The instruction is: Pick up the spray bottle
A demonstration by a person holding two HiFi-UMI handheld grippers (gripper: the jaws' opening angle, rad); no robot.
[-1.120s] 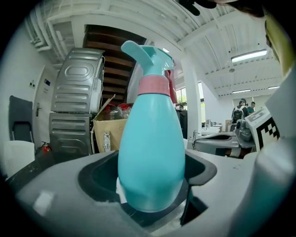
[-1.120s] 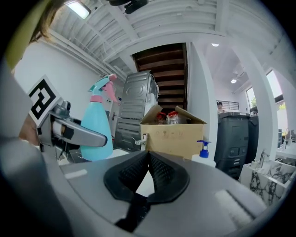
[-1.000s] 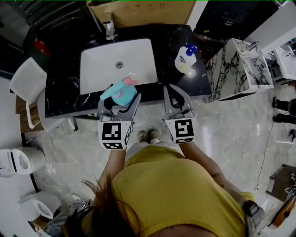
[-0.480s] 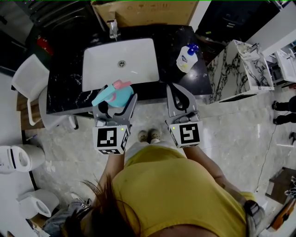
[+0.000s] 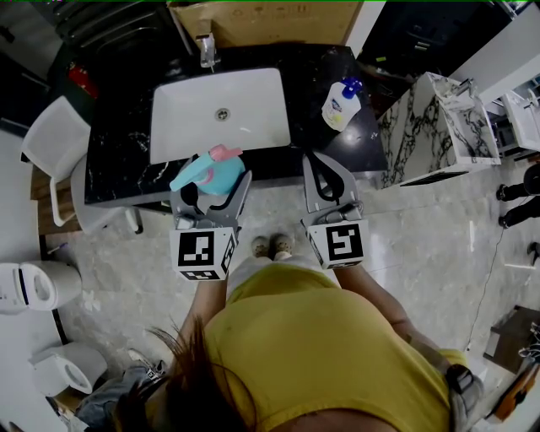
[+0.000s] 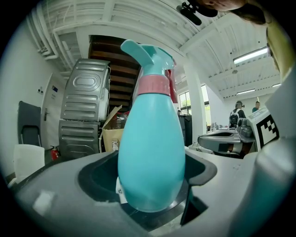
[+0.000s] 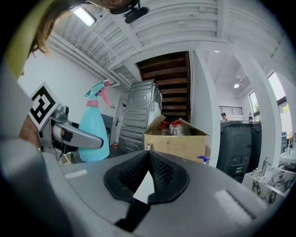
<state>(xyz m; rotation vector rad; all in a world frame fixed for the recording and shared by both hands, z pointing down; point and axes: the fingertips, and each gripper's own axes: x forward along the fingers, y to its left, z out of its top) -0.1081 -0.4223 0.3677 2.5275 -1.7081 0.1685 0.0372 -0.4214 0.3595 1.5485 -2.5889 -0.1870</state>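
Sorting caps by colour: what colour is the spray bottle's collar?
Pink collar; left gripper view shows it best.

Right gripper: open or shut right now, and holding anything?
Shut, empty. The right gripper shows its ribbed pads meeting at the tips, with nothing between them.

Head view: base of spray bottle [image 5: 209, 173] was hidden within left gripper [image 5: 208, 196]. The cardboard box [image 5: 261, 21] was cut by the top edge. Print on the soap dispenser [image 5: 341, 105] was too small to read.
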